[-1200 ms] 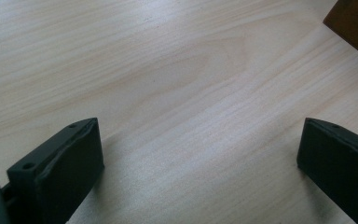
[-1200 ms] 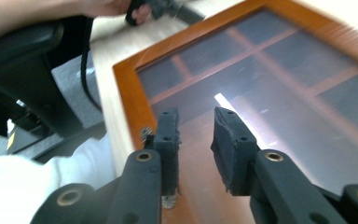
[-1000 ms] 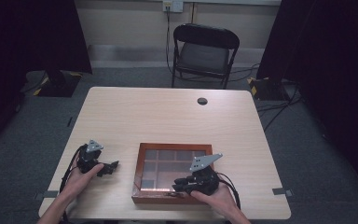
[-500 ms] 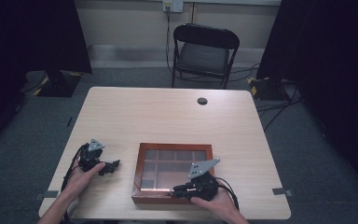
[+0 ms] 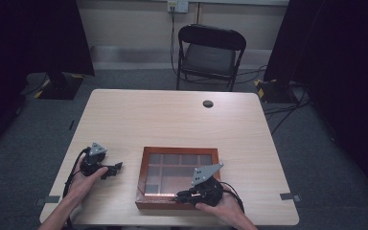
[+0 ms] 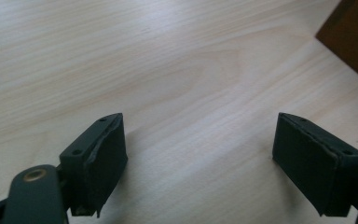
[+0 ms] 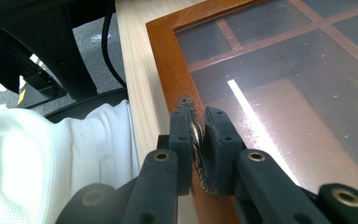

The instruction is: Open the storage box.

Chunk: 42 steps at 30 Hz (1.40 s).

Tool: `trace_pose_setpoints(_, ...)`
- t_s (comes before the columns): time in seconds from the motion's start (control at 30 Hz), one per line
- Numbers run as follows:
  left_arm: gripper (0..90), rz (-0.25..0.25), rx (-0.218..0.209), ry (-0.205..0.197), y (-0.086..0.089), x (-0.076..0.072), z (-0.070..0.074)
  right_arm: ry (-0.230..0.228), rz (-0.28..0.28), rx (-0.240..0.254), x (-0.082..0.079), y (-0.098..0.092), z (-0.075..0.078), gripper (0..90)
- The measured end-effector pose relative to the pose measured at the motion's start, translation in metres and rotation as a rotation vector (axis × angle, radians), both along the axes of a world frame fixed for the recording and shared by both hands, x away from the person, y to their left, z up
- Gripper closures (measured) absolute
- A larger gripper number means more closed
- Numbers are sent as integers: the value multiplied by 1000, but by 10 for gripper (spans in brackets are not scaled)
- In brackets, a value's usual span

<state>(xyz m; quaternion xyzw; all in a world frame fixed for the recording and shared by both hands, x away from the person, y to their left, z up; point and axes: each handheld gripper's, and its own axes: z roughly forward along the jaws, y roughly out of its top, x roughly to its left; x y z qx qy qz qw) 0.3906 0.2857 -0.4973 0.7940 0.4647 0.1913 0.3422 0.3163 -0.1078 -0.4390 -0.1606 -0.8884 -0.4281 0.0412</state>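
High view: a pale wooden desk stands on grey carpet, with a black folding chair behind it, dark curtains at both sides and a small black disc near the far edge. A wooden box with a gridded glass lid lies at the near edge. The left claw rests on the desk left of the box, apart from it; the right claw sits at the box's near rim. Compared with a second ago, the right claw lies lower against that rim; box and left hand are unmoved.

Left gripper view: the jaws stand apart over bare desk with nothing between them, having just been closing; a box corner shows top right.

Right gripper view: the right claw is clamped on a small toothed metal latch at the box frame; a white sleeve lies left.
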Motion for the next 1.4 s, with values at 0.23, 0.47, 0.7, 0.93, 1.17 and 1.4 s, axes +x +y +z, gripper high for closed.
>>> trace_pose_setpoints(0.23, 175, -51, -60, -11, -2, -7, 7, 7, 4, 0, 1, 0, 1, 823)
trace_pose_setpoints(0.47, 169, -124, -107, -22, -9, -13, 14, 5, 6, 29, 2, -2, 9, 826)
trace_pose_setpoints(0.7, 168, -185, -131, -34, -19, -20, 19, 12, 12, 42, 5, -3, 17, 827)
trace_pose_setpoints(0.93, 168, -212, -148, -46, -24, -23, 21, 33, 10, 40, 9, -3, 25, 827)
trace_pose_setpoints(1.17, 168, -254, -170, -54, -30, -26, 24, 28, 12, 50, 13, -3, 38, 827)
trace_pose_setpoints(1.4, 167, -316, -185, -77, -39, -32, 28, 24, 12, 48, 15, -3, 46, 827)
